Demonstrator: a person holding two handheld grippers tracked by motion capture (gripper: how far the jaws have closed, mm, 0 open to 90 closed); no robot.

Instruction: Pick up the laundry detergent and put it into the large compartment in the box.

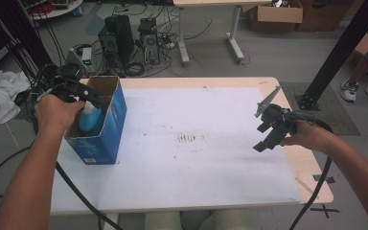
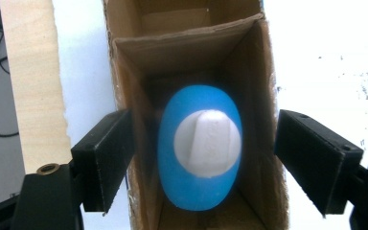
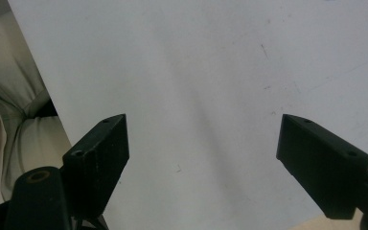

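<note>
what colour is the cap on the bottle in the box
White, on a light blue bottle; the cap shows best in the left gripper view, looking down into the cardboard box.

A box (image 1: 106, 125) stands on the surface (image 1: 196, 158) at your far left edge, with a bottle (image 1: 90, 117) upright inside it. Your left claw (image 1: 84, 96) hangs directly above the bottle. Your right claw (image 1: 267, 136) sits well apart, over the surface's right side.

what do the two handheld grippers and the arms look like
Both grippers are black with two blocky black jaws. The right gripper carries a grey three-cornered plate and trails a black cable; the left gripper trails one too. Forearms are bare, no sleeves.
</note>
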